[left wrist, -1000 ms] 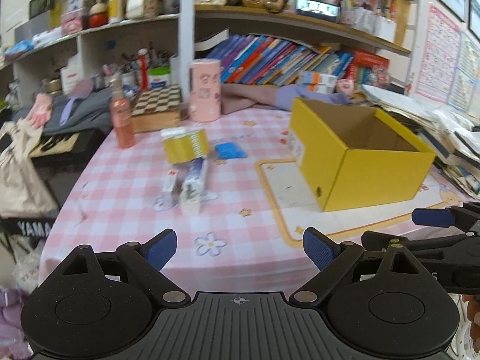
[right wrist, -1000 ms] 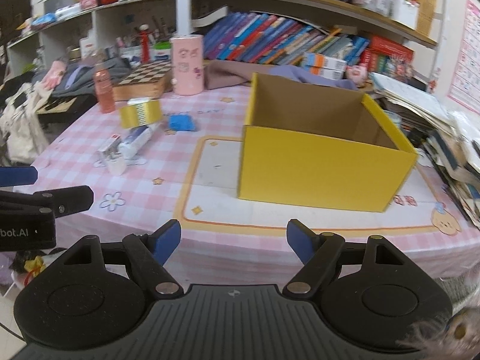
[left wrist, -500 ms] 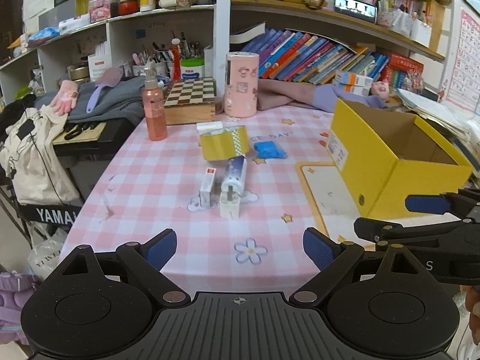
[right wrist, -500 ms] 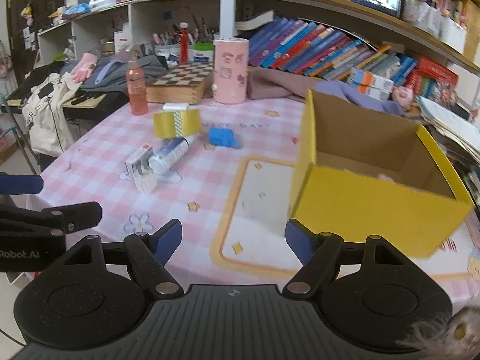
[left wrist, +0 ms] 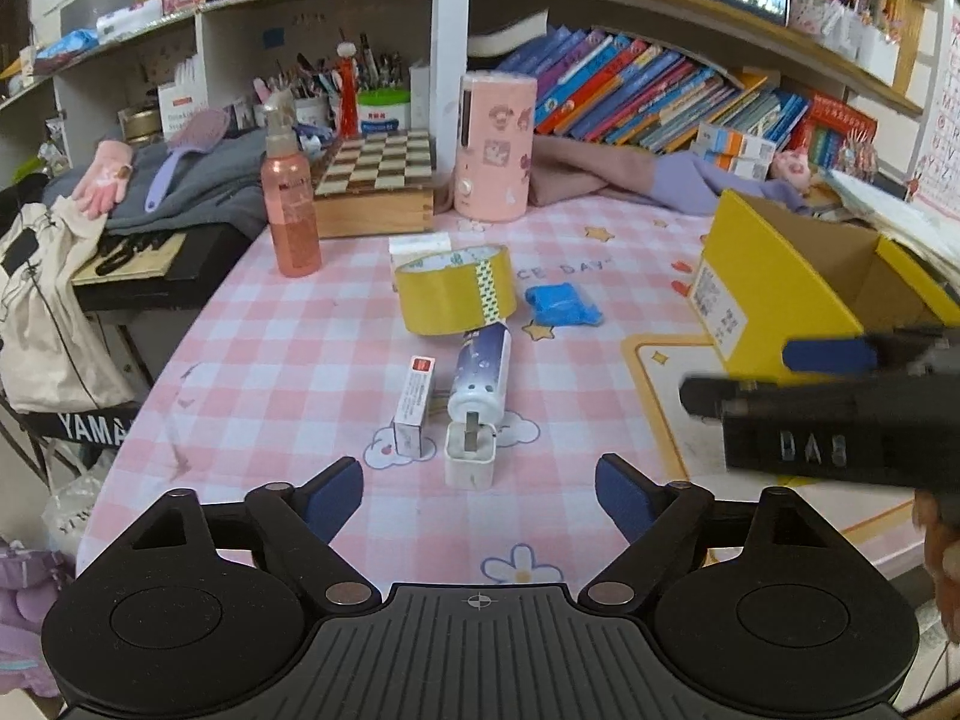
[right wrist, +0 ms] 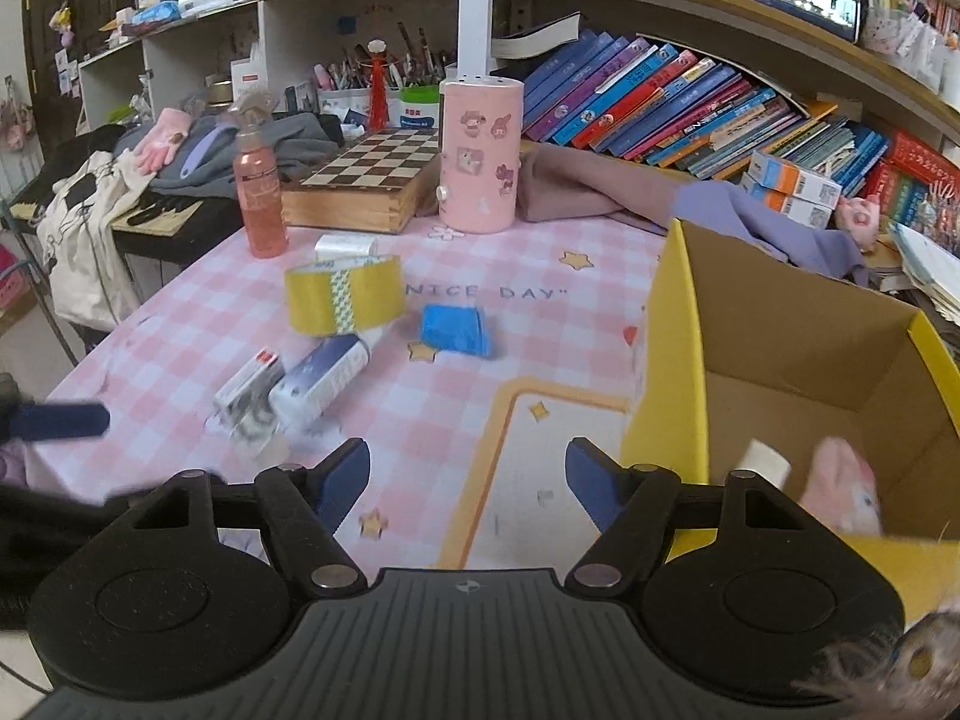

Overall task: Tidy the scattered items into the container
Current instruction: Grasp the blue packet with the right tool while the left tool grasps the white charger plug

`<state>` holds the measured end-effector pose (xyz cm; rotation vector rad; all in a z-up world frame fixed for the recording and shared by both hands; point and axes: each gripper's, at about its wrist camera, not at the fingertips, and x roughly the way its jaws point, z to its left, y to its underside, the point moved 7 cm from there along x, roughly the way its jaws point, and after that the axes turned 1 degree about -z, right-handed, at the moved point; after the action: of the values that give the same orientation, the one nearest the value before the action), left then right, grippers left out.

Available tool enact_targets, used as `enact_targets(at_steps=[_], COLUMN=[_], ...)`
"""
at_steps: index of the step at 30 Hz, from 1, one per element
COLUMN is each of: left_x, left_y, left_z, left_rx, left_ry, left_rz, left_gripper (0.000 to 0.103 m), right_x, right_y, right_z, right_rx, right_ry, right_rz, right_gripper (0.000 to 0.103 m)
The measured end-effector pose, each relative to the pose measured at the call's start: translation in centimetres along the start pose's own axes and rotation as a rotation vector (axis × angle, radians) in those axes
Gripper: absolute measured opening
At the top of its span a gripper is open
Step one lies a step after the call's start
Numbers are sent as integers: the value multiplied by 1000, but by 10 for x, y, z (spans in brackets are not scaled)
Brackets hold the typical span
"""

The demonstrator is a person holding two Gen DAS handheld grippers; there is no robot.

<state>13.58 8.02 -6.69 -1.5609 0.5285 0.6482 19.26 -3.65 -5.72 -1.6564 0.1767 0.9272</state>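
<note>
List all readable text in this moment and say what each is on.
"NICE DAY": tablecloth, right wrist view.
"YAMA", cut off: black stand, left wrist view.
"DAS", blurred and uncertain: right tongs.
Small box, yellow box label, book spines, wall chart: too small or blurred to read.
</note>
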Motion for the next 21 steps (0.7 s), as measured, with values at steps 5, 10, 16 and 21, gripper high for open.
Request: enact_targets(at_steps=[5,10,16,21], left_x=[23,44,66,77], left_y=[1,0,-2,0], left_z=[-4,0,4,6], left_rx=[29,11,1,-27], left_ry=[-2,-11,-8,-3], left_rz=[49,86,124,146], left_gripper=[68,52,34,27], right_x=[32,63,100,132], right_y=[-20,-34,-52,-64], right_z=[0,6,8,-1], right_rx=[7,16,39,91], right_ry=[-6,-20,-19,7], right_rz=[13,46,88,142], right_gripper=[70,68,65,63])
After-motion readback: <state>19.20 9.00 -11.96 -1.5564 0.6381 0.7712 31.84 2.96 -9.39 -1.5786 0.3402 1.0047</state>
